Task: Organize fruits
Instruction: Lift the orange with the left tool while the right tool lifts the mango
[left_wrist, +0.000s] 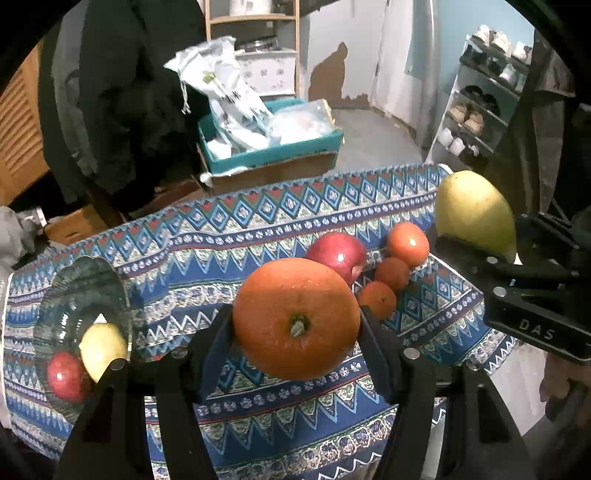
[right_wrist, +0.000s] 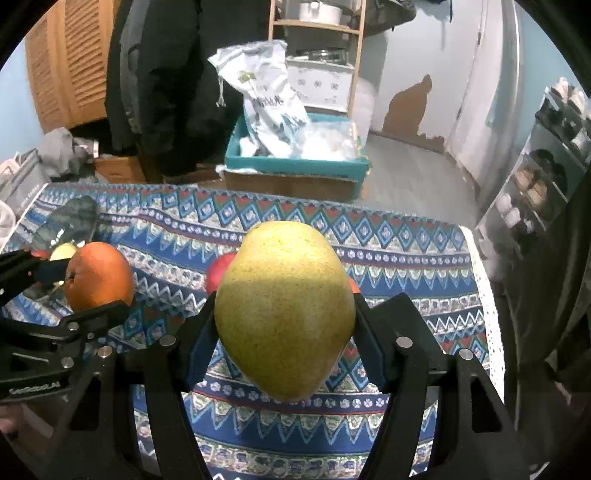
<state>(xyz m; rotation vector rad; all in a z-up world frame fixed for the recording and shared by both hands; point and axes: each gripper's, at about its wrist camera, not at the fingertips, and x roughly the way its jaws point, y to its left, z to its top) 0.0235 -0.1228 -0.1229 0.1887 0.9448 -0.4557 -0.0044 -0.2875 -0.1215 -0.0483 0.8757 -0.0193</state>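
Observation:
My left gripper (left_wrist: 296, 319) is shut on a large orange (left_wrist: 295, 317), held above the patterned tablecloth (left_wrist: 221, 251). My right gripper (right_wrist: 284, 314) is shut on a yellow-green pear (right_wrist: 284, 310), also lifted off the table. In the left wrist view the pear (left_wrist: 472, 212) shows at the right, and in the right wrist view the orange (right_wrist: 99, 275) shows at the left. A glass bowl (left_wrist: 79, 291) at the table's left holds a red apple (left_wrist: 64, 376) and a yellow fruit (left_wrist: 101, 345). A red apple (left_wrist: 338, 254) and three small orange fruits (left_wrist: 408, 243) lie on the cloth.
Beyond the table's far edge stands a teal box (left_wrist: 273, 151) with plastic bags on a cardboard box. A shoe rack (left_wrist: 480, 110) is at the right, dark clothing (left_wrist: 122, 92) hangs at the left. A wooden shelf (right_wrist: 317, 55) stands at the back.

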